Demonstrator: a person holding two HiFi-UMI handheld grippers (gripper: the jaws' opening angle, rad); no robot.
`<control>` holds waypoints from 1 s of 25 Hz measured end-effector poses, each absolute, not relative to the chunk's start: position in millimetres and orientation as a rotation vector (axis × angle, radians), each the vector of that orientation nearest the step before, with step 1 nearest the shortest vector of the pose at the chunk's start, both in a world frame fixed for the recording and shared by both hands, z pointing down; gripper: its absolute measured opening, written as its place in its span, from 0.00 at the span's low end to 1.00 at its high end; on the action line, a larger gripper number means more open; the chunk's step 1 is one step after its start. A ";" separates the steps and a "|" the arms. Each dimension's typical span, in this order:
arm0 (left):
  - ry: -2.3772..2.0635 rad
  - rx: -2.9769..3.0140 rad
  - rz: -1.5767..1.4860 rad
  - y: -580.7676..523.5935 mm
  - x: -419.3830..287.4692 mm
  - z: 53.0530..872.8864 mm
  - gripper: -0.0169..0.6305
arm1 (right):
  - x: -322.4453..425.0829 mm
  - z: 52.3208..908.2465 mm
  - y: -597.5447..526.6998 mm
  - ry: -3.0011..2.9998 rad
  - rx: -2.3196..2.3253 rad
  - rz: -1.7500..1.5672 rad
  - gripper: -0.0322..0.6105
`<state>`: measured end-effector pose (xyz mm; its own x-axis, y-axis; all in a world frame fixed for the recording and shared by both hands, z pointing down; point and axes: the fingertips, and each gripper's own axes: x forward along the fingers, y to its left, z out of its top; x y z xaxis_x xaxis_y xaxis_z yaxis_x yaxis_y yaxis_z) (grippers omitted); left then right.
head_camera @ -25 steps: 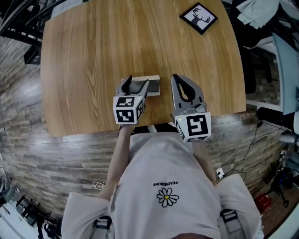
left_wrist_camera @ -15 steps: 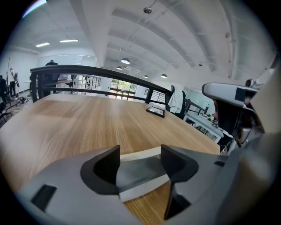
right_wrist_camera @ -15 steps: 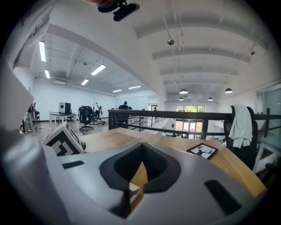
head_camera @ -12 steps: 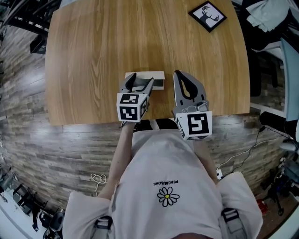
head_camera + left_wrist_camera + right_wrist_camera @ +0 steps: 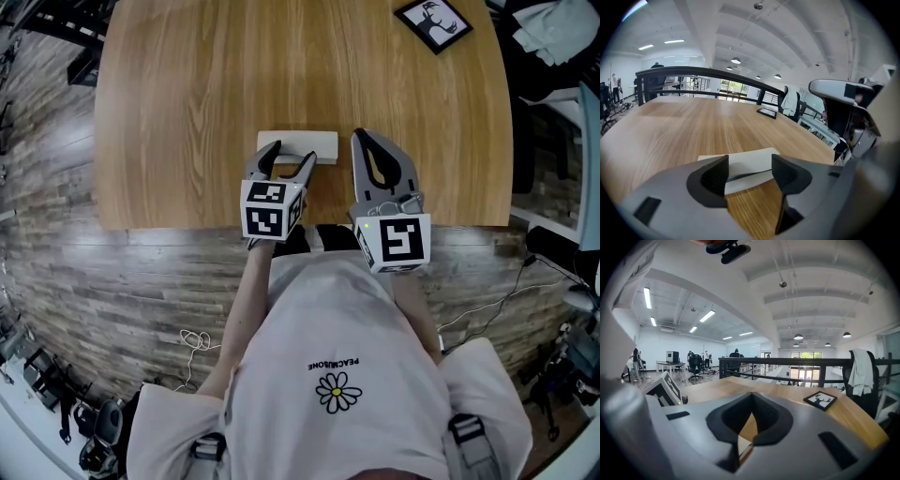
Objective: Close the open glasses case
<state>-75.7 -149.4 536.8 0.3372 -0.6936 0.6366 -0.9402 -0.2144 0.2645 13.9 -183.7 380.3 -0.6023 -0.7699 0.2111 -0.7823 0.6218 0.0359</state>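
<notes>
**Glasses case almost shut, looks like it just needs the final press**

Head view: the white glasses case (image 5: 314, 142) lies flat on the wooden table (image 5: 187, 94), and I'm placing everything off it. The left gripper (image 5: 289, 157) sits on the person's side of the case. Its jaws are spread apart with the tips right at the case's near edge, and I can't tell whether they touch it. The right gripper (image 5: 361, 139) is just beside the case's right end, jaws pinched together, carrying nothing. The framed deer picture (image 5: 433, 22) is well beyond the case, off to its far right.

Left gripper view: the case (image 5: 754, 157) shows in the gap between the open jaws, just past the tips. Nothing is clamped here. The lid is down, but there's a dark slit along the case's front, so my guess is it isn't fully seated. The picture (image 5: 767, 112) is way behind it.

Right gripper view: the tips meet, with only bare table visible through the gap behind them. The case isn't clearly in frame, so this one is empty.

My read is that we're at the tail end of the closing step. The next move probably calls for a downward push on the lid from the left gripper, while something stops the case sliding away.
</notes>
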 end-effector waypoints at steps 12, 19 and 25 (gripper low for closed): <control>-1.405 1.989 0.530 -140.7 -67.8 543.3 0.47 | 13.2 390.7 -175.5 -2.640 1.260 0.135 0.06; -1.474 2.036 0.462 -159.0 -78.7 511.9 0.47 | 14.3 382.2 -180.5 -2.640 1.278 0.091 0.06; -1.629 2.115 0.320 -190.3 -107.6 440.7 0.45 | 11.1 366.1 -192.9 -2.659 1.315 0.041 0.06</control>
